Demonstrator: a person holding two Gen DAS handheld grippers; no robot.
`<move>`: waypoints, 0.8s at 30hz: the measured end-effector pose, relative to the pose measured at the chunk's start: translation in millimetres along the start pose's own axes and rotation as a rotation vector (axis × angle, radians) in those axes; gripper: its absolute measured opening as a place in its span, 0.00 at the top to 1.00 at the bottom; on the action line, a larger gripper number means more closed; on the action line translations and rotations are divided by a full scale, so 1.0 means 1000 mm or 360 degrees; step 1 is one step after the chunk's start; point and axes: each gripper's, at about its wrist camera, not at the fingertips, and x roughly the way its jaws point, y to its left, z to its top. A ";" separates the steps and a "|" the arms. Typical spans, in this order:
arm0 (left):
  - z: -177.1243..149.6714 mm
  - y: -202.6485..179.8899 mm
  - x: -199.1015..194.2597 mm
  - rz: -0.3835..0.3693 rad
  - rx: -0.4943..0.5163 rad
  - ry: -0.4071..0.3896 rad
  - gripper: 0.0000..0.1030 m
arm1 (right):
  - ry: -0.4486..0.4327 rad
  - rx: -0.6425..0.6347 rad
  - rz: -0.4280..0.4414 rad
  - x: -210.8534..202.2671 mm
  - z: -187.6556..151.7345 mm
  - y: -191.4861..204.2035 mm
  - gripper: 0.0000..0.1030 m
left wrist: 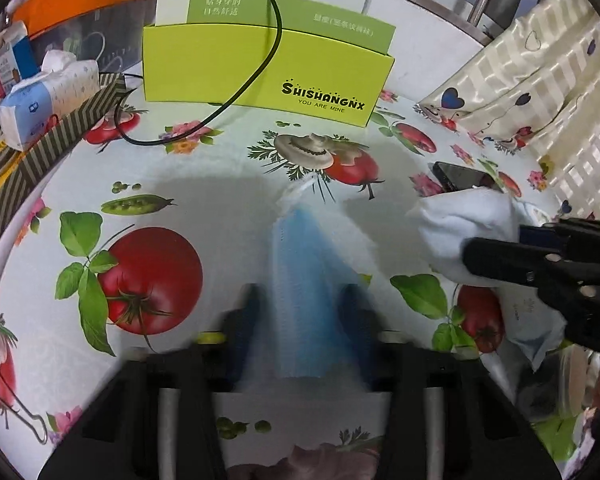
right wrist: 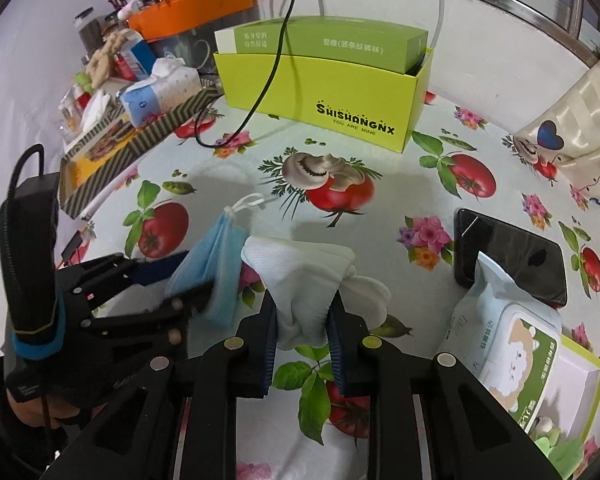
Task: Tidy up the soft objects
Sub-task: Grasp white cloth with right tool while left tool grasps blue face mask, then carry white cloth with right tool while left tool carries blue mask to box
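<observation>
Claws grip sock (and mask).

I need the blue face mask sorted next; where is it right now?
The blue face mask is pinched in the left hand-held gripper, just left of the white sock in the right-wrist view, above the fruit-print tablecloth.

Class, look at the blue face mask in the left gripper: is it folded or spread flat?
Folded. The right wrist view shows the blue face mask doubled into stacked layers, its white ear loops bunched at one end, pinched in the left gripper.
</observation>
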 end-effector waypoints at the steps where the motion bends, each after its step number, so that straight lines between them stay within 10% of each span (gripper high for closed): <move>1: -0.001 0.000 0.000 -0.0005 0.0003 -0.0001 0.78 | -0.0008 0.0001 0.0002 -0.003 -0.001 0.000 0.79; 24: -0.055 -0.038 -0.119 -0.0171 0.0053 -0.0288 0.82 | -0.0273 -0.0047 0.0009 -0.096 -0.075 0.038 0.79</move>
